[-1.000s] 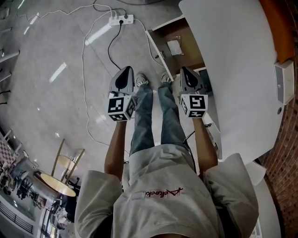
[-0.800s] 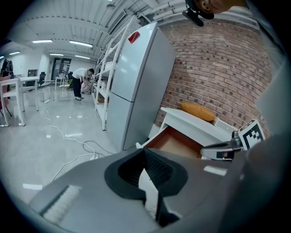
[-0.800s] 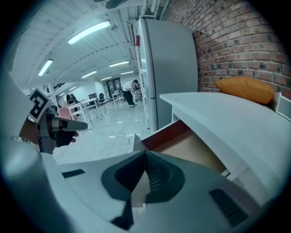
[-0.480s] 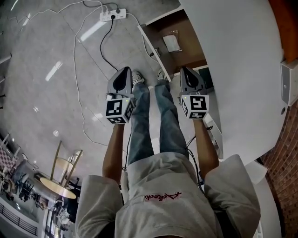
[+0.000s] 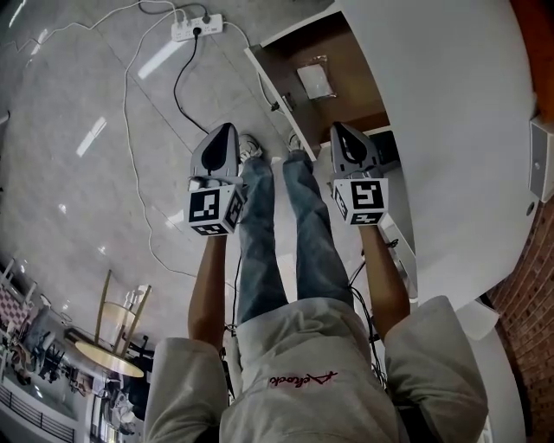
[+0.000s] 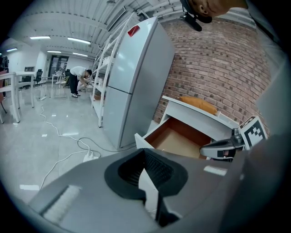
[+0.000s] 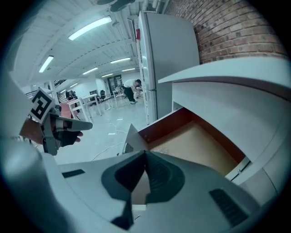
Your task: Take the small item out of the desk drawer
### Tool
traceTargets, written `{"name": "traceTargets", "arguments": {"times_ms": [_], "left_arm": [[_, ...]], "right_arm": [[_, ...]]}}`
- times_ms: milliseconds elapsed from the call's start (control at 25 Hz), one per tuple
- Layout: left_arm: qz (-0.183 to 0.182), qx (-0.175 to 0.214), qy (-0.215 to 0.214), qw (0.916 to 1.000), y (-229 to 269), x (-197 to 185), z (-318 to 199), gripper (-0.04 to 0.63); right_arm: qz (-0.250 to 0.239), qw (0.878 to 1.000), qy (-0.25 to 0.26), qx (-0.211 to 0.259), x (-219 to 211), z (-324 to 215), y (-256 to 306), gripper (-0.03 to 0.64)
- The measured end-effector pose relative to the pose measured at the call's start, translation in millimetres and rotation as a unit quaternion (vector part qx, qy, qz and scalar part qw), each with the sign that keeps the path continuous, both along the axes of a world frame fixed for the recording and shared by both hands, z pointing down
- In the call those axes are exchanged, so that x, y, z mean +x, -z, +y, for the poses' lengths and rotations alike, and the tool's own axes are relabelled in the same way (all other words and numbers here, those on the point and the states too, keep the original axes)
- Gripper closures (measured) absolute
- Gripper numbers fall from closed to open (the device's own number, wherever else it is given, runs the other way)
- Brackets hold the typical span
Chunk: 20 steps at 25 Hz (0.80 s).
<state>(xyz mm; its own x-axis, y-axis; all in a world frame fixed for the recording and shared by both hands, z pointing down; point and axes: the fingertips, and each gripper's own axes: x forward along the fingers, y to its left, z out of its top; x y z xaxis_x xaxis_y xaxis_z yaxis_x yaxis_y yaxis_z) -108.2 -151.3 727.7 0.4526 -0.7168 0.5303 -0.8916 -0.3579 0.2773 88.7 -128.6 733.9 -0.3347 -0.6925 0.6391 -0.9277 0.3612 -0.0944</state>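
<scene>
The desk drawer (image 5: 316, 69) stands pulled open, brown inside, with a small pale flat item (image 5: 313, 80) lying on its bottom. My left gripper (image 5: 222, 138) is shut and empty, held over the floor to the left of the drawer front. My right gripper (image 5: 339, 131) is also shut and empty, just short of the drawer's near edge under the desk top. In the left gripper view the jaws (image 6: 144, 152) are together, with the drawer (image 6: 179, 136) ahead to the right. In the right gripper view the jaws (image 7: 145, 152) point into the drawer (image 7: 200, 141), where the item (image 7: 162, 149) shows faintly.
The white desk top (image 5: 450, 130) fills the right side. A power strip (image 5: 195, 26) and white cables lie on the floor ahead left. A tall fridge (image 6: 136, 77) stands beyond the drawer by a brick wall. A chair and round table (image 5: 108, 346) are behind left.
Both grippers have moved a little forward toward the open drawer, which now sits larger and nearer in the head view. Both stay shut and empty.
</scene>
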Motion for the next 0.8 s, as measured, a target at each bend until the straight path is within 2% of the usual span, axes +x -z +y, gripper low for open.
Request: {"name": "traceTargets", "arguments": {"times_ms": [800], "left_arm": [[0.024,-0.004,-0.005,0.9997,-5,13,-3,0.588]], "right_arm": [[0.032,0.999,0.02,-0.015,-16,-83,-35,0.606]]}}
